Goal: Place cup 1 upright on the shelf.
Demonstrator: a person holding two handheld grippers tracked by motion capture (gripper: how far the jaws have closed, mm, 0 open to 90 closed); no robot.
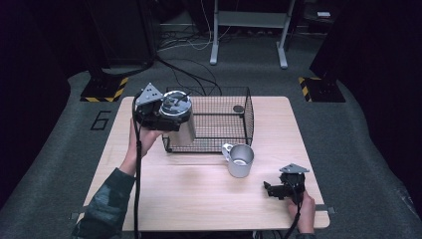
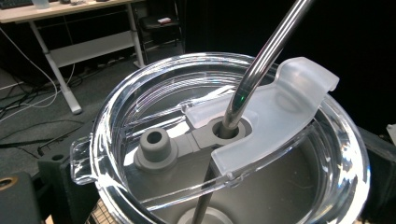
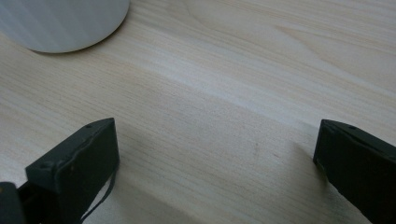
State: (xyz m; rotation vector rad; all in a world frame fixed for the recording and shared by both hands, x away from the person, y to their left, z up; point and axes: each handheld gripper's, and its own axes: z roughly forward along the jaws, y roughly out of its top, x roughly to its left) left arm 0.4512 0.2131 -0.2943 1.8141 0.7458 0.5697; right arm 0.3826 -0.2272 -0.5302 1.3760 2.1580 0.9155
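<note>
Two claws: left (image 1: 166, 117) grips tumbler (image 1: 181, 124), right (image 1: 272, 190) wide apart.

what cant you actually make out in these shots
- Left gripper, high view: its jaws are covered by the tumbler, so the grip itself is hidden.
- Tumbler's clear lid, left gripper view: the body below is cut off by the bottom edge.
- Metal straw: its top runs off the upper edge.
- Small dark thing in the wire basket, high view: too small to identify.
- Mug, right gripper view: cut off at the top corner.
</note>
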